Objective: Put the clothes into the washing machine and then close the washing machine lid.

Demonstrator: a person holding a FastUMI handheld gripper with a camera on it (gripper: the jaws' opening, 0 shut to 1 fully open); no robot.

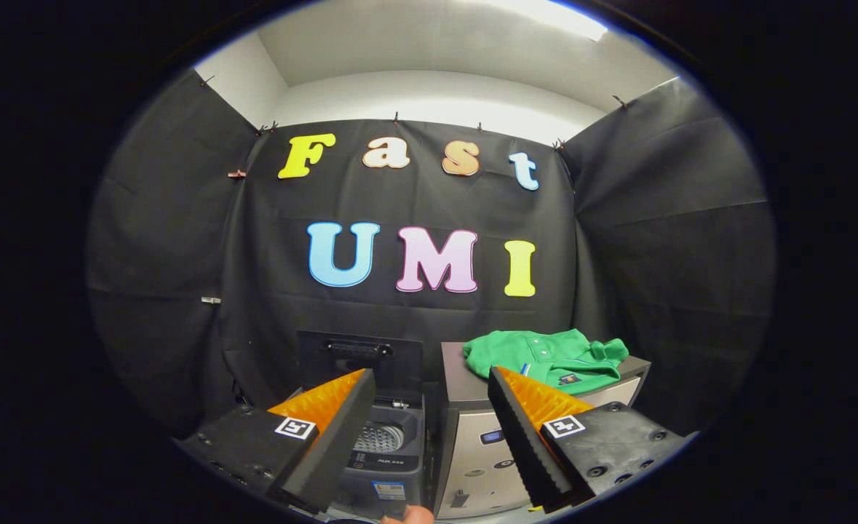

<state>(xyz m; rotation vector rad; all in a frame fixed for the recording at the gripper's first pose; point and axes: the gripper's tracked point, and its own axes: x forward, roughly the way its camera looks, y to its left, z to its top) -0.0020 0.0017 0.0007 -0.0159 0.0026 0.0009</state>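
- Beyond the right finger, at about one o'clock from the fingers (432, 437), a green shirt (552, 356) lies rumpled on top of a grey cabinet (472, 444), well apart from both fingertips.
- At eleven o'clock from the shirt, just beside the cabinet, stands the washer (385, 444); its lid (359, 356) is upright and the drum (379, 437) is open to view between the fingers.
- Fingers are spread wide and hold nothing.
- Step in hand, as I judge it: reach for the shirt. Best to come in over the cabinet top, close on a thick fold near the collar so the whole garment lifts, then carry it clear of the cabinet edge toward nine o'clock and let go over the drum, not on its rim.
- Sleeves trailing outside the drum could block the lid, so tuck them in before closing.
- Writing: the washer's panel carries a small label too blurred to read; the badge on the shirt is likewise unreadable.
- A square black-and-white marker sits on each finger.
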